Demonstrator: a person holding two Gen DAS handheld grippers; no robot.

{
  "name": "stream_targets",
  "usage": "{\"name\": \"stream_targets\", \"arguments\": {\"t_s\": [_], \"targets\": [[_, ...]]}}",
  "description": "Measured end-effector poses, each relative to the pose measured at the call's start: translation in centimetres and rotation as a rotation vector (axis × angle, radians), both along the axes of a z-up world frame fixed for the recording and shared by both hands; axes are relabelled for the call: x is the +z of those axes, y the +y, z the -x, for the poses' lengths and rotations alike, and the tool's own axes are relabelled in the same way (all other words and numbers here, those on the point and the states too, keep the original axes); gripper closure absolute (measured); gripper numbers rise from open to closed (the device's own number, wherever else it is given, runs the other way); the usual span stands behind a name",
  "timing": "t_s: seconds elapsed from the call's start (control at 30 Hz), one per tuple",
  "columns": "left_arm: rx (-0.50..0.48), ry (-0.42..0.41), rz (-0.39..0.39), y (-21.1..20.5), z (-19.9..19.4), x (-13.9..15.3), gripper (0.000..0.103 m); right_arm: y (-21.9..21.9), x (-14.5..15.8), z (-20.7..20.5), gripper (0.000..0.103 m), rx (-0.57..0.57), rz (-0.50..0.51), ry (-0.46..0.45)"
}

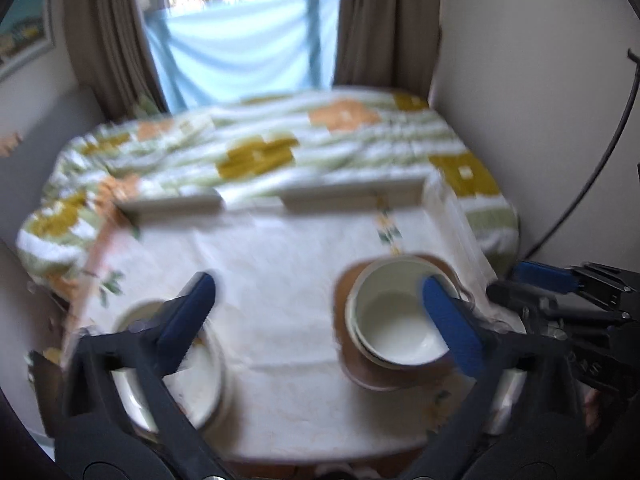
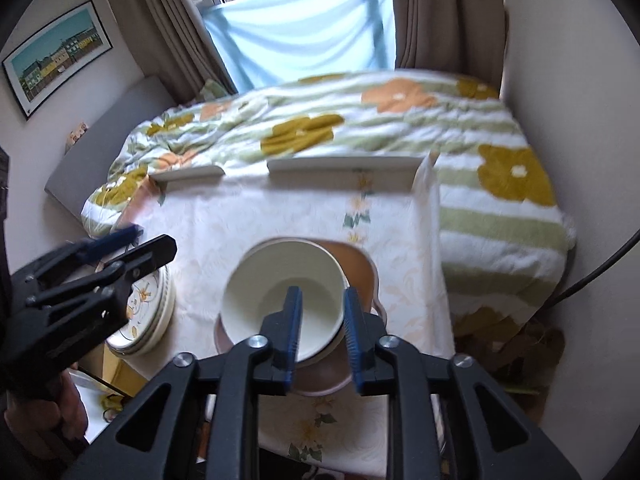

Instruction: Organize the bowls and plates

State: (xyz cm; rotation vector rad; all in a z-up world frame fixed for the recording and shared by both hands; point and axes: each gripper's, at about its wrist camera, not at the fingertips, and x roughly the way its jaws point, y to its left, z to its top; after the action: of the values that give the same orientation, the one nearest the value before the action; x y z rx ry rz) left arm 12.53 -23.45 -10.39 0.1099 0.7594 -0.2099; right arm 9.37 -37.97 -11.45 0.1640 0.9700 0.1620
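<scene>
A white bowl [image 2: 280, 284] sits nested in another bowl on a brown plate [image 2: 356, 264], on the small table [image 2: 224, 216]. It also shows in the left wrist view [image 1: 394, 320]. My right gripper [image 2: 320, 324] hangs over the bowl's near rim, one finger inside and one outside, with a gap between them and the rim. A stack of flower-patterned plates [image 2: 150, 312] lies at the table's left; it also shows in the left wrist view [image 1: 192, 380]. My left gripper [image 1: 320, 308] is wide open and empty above the table between the plate stack and the bowls.
The table carries a pale floral cloth and has low white rails [image 2: 344, 166] at its far edge. Behind it is a bed with a flowered duvet [image 2: 360, 120]. A wall [image 2: 568, 80] and a dark cable [image 2: 600, 268] are on the right.
</scene>
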Motion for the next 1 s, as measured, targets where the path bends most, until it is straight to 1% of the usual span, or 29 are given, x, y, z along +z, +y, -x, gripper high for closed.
{"name": "stream_targets", "arguments": {"t_s": [0.03, 0.07, 0.1, 0.23, 0.3, 0.4, 0.43, 0.47, 0.57, 0.67, 0.73, 0.77, 0.83, 0.87, 0.9, 0.93, 0.97, 1.0], "targets": [[-0.013, -0.025, 0.005, 0.3, 0.6, 0.6, 0.000, 0.0, 0.3, 0.3, 0.028, -0.006, -0.002, -0.011], [-0.026, -0.027, 0.002, 0.6, 0.9, 0.9, 0.000, 0.1, 0.7, 0.8, 0.020, -0.015, -0.005, -0.027], [-0.031, -0.018, -0.010, 0.8, 1.0, 0.9, 0.000, 0.1, 0.9, 1.1, 0.015, -0.026, -0.003, -0.038], [-0.042, 0.047, -0.031, 1.7, 1.0, 0.1, 0.000, -0.1, 1.4, 2.5, 0.015, -0.068, 0.021, -0.065], [-0.051, 0.080, -0.032, 2.3, 0.8, -0.5, 0.000, 0.0, 1.3, 2.7, 0.015, -0.077, 0.060, -0.035], [-0.072, 0.135, -0.062, 2.6, 0.1, -2.0, 0.000, -0.3, 0.7, 2.8, 0.015, -0.108, 0.105, 0.005], [-0.084, 0.175, -0.082, 2.7, -0.5, -2.8, 0.000, -0.4, 0.4, 2.9, 0.015, -0.118, 0.114, 0.016], [-0.092, 0.205, -0.091, 2.7, -0.9, -3.5, 0.000, -0.5, -0.1, 2.7, 0.015, -0.127, 0.122, 0.041], [-0.128, 0.294, -0.093, 2.6, -2.0, -5.6, 0.000, -0.8, -2.0, 1.8, 0.015, -0.106, 0.113, 0.124], [-0.171, 0.374, -0.100, 1.9, -3.0, -8.0, 0.000, -1.2, -4.3, 0.8, 0.015, -0.083, 0.148, 0.220], [-0.192, 0.431, -0.120, 1.4, -3.6, -9.8, 0.000, -1.6, -6.1, 0.1, 0.015, -0.063, 0.135, 0.287], [-0.198, 0.450, -0.126, 1.1, -3.8, -10.4, 0.001, -1.7, -6.7, -0.2, 0.015, -0.052, 0.130, 0.305], [-0.205, 0.502, -0.137, 0.6, -4.5, -12.0, 0.003, -1.8, -7.8, -0.9, 0.015, -0.017, 0.138, 0.337], [-0.207, 0.525, -0.146, 0.4, -4.7, -12.8, 0.007, -1.6, -8.6, -1.4, 0.016, 0.012, 0.147, 0.360], [-0.206, 0.539, -0.153, 0.3, -5.0, -13.4, 0.010, -1.3, -9.0, -1.8, 0.019, 0.037, 0.149, 0.378], [-0.210, 0.551, -0.136, 0.2, -5.3, -13.8, 0.011, -1.1, -9.4, -2.0, 0.025, 0.055, 0.152, 0.390], [-0.212, 0.571, -0.123, 0.1, -5.6, -14.1, 0.015, -0.9, -9.9, -2.4, 0.028, 0.084, 0.162, 0.410], [-0.214, 0.587, -0.132, -0.2, -5.8, -14.6, 0.018, -0.6, -10.3, -2.7, 0.033, 0.106, 0.170, 0.426]]}}
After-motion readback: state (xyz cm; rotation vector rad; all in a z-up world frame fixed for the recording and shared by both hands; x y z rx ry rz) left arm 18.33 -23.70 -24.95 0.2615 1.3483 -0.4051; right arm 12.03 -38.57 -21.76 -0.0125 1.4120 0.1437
